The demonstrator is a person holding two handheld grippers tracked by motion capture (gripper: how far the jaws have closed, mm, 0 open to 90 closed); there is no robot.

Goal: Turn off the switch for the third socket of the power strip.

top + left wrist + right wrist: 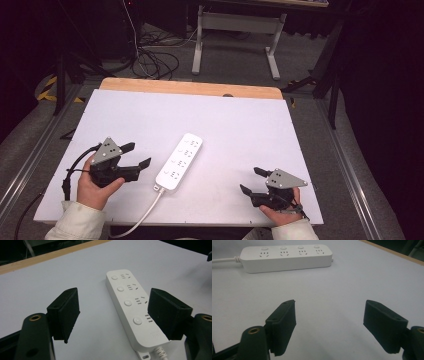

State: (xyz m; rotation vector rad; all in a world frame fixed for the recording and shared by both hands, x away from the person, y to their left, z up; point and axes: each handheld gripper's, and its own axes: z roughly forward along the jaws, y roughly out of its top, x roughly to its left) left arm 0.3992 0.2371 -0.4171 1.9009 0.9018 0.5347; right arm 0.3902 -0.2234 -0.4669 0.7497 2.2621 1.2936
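Nothing gripped yet; work looks barely begun.

Near edge, 7 o'clock: left gripper [139,155] held just above counter [240,125], jaws spread wide, empty, aimed toward 2 o'clock. Near edge, 5 o'clock: right gripper [253,181], jaws likewise apart, empty, aimed toward 10 o'clock, well apart from anything.

Mid-counter, slightly left of centre: white power strip [179,161], lying flat, four sockets w/ four round buttons, long axis running 7-to-1 o'clock, cord [142,217] trailing off near edge. Left gripper just beside its near end, not touching; in left gripper view, strip [130,305] partly behind the right-hand jaw. In right gripper view, strip [285,257] far off, side-on.

Judgement: approach only. Left to do: close in, grip or press, everything after.
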